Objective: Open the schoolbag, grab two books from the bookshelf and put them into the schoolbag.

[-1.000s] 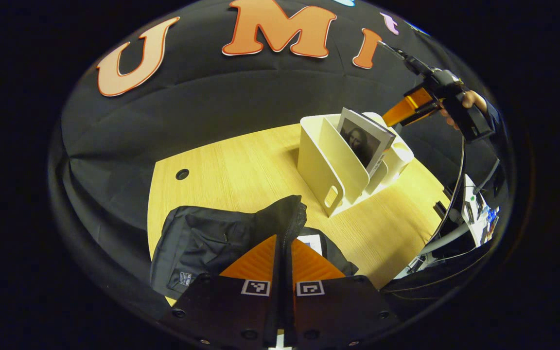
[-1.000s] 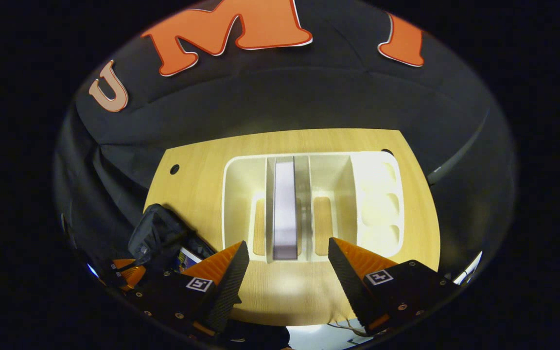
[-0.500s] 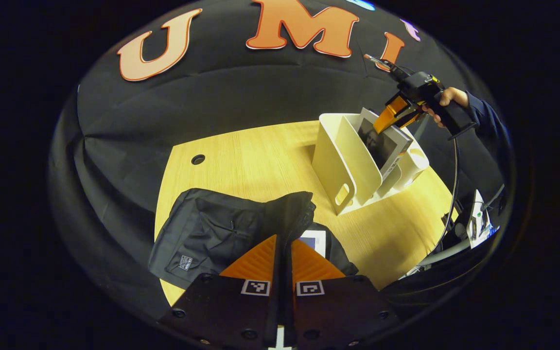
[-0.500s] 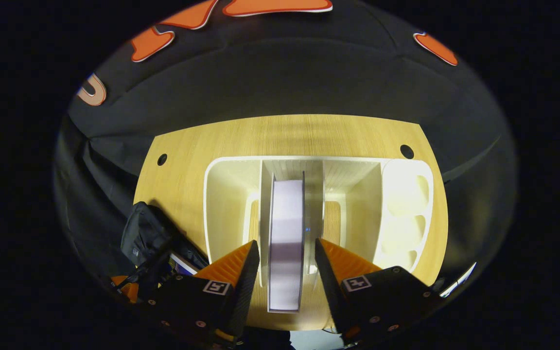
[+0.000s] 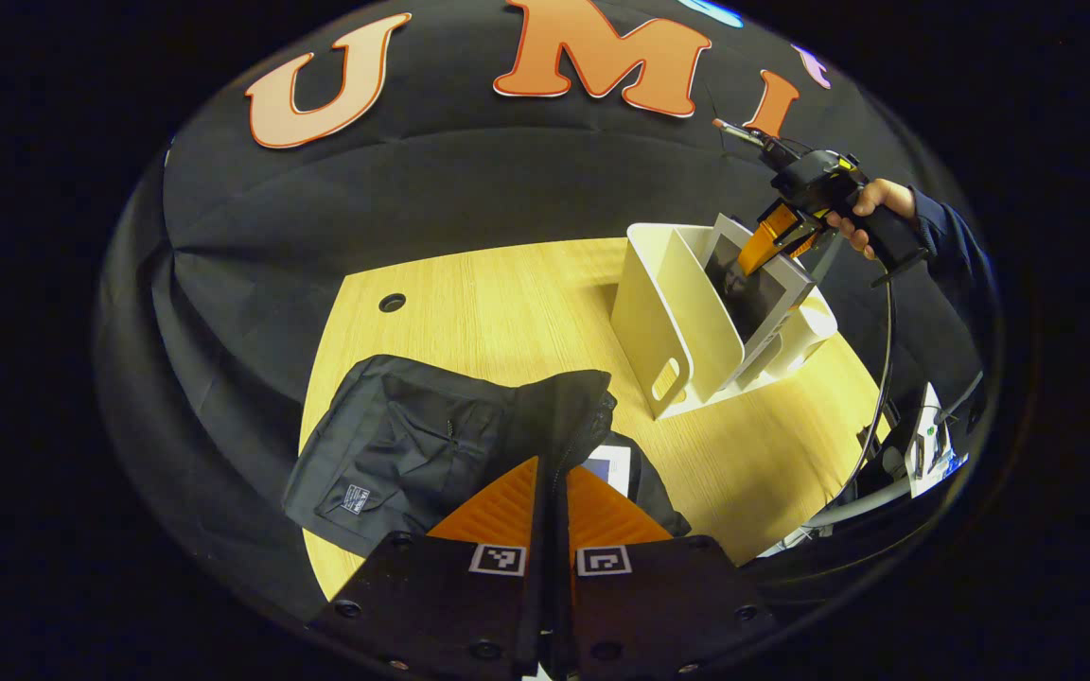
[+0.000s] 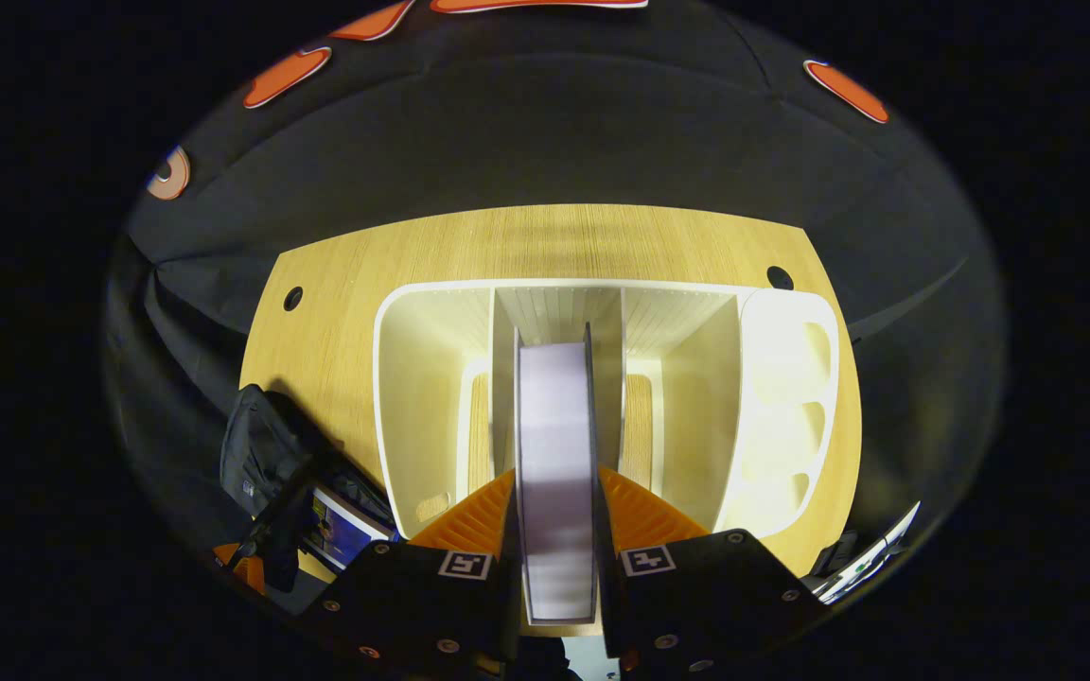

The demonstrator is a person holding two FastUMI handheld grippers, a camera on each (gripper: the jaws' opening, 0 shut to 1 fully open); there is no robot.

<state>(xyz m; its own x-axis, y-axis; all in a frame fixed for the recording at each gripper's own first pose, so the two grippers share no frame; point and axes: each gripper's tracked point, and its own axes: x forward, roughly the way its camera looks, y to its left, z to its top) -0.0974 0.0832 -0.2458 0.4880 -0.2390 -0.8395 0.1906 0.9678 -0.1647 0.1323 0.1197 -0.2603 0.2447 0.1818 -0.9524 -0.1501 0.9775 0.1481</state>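
Wooden table [image 6: 545,241]: book [image 6: 555,454] clamped between right hand-held gripper [image 6: 554,501].

The light wooden tabletop [image 5: 507,312] has a rounded outline and two round dark cable holes [image 6: 292,299], one near each rear corner. The black draped cloth wall [image 5: 431,199] rises behind it. Cables and pale equipment [image 5: 923,445] lie beyond the table's right edge, details unclear.

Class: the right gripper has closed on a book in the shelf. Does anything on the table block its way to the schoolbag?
Nothing visible does. The right gripper grips the book in the bookshelf. Bare table lies between it and the schoolbag, whose flap the left gripper holds up; another book already lies inside.
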